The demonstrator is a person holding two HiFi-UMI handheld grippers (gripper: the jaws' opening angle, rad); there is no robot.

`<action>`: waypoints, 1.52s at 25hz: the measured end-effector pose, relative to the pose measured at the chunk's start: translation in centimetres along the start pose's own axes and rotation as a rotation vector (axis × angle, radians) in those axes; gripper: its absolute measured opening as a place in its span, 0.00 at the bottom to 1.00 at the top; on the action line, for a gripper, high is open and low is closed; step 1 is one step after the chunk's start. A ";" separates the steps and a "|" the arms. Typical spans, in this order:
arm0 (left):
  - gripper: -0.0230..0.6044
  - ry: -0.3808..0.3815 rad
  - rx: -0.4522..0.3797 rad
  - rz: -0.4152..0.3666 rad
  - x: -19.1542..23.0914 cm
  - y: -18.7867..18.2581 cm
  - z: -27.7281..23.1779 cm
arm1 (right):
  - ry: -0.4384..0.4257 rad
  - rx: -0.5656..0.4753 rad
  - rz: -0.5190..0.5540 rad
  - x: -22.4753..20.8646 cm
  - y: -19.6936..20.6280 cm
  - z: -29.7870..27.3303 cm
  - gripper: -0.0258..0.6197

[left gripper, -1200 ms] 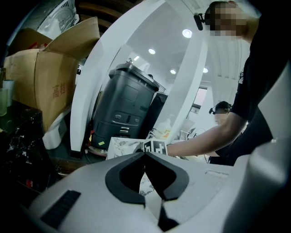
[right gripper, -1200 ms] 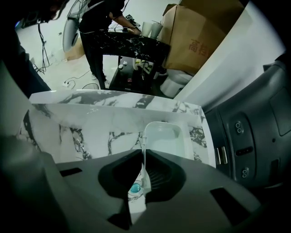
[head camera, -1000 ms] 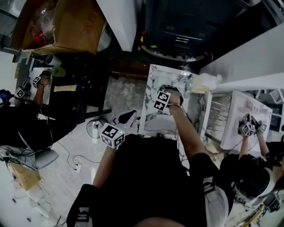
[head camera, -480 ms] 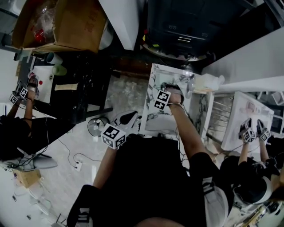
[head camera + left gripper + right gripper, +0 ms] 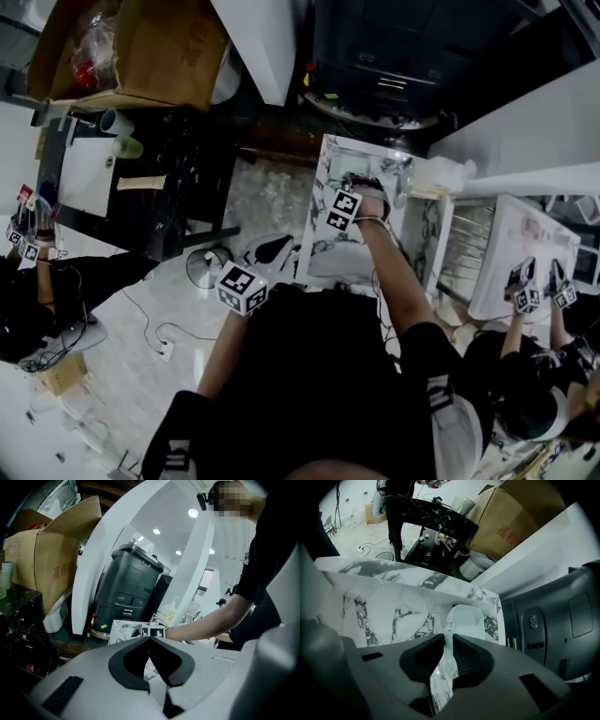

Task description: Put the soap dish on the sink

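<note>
At the far left of the head view, another person (image 5: 28,309) holds up a pair of grippers beside a black table (image 5: 159,202), which carries two cups (image 5: 119,134) at its far end; a cardboard box (image 5: 159,47) stands beyond it. Nearer the middle, the left gripper (image 5: 150,640) hangs over the pale floor, just left of the sink (image 5: 323,169) and apart from it. Its own view shows the jaw tips clenched together with nothing between them, and beyond them a corner of the marble and the wearer's right forearm (image 5: 211,620) reaching across. The sink is a white basin veined in dark grey, with a dark grey unit (image 5: 394,47) standing behind it. The right gripper (image 5: 446,644) is tipped steeply down over the far part of the basin. Its jaws have just been opening, and the near wall of the soap dish (image 5: 466,620) stands between them. The pads lie right against that wall on both sides with no gap showing, so the gripper grasps the dish by its edge. The dish is a pale, greenish-white tray, and its far end lies at the marble ledge by the sink's back right corner. Whether it rests flat there cannot be told. Further right, a third person's two grippers (image 5: 539,286) work at a white table (image 5: 502,234)
</note>
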State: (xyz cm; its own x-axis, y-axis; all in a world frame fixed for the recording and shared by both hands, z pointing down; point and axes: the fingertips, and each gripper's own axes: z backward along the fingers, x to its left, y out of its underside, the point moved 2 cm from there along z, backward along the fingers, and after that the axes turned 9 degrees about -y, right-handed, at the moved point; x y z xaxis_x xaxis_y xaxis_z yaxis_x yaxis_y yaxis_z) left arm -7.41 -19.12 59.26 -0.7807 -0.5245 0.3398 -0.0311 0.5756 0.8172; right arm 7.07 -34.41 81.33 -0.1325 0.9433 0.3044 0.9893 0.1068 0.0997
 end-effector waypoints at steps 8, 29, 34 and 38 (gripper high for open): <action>0.03 0.002 -0.002 0.002 0.0 0.0 0.1 | 0.044 0.002 -0.017 -1.0 0.1 0.2 0.13; 0.03 0.058 -0.017 -0.032 -1.5 -0.6 -0.4 | 0.108 -0.039 -0.031 0.9 0.4 3.1 0.23; 0.03 0.065 -0.021 -0.033 -1.8 -0.5 0.1 | 0.139 -0.089 -0.060 2.0 0.1 4.7 0.15; 0.03 0.075 -0.024 -0.036 -2.0 -0.3 0.2 | 0.106 -0.141 -0.101 3.0 -0.3 5.9 0.04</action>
State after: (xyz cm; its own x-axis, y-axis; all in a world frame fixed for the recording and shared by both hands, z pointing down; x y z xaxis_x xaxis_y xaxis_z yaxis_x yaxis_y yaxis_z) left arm -5.96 -18.05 58.24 -0.7303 -0.5907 0.3431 -0.0427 0.5408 0.8401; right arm 6.73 -29.77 76.63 -0.2442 0.8907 0.3834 0.9531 0.1475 0.2643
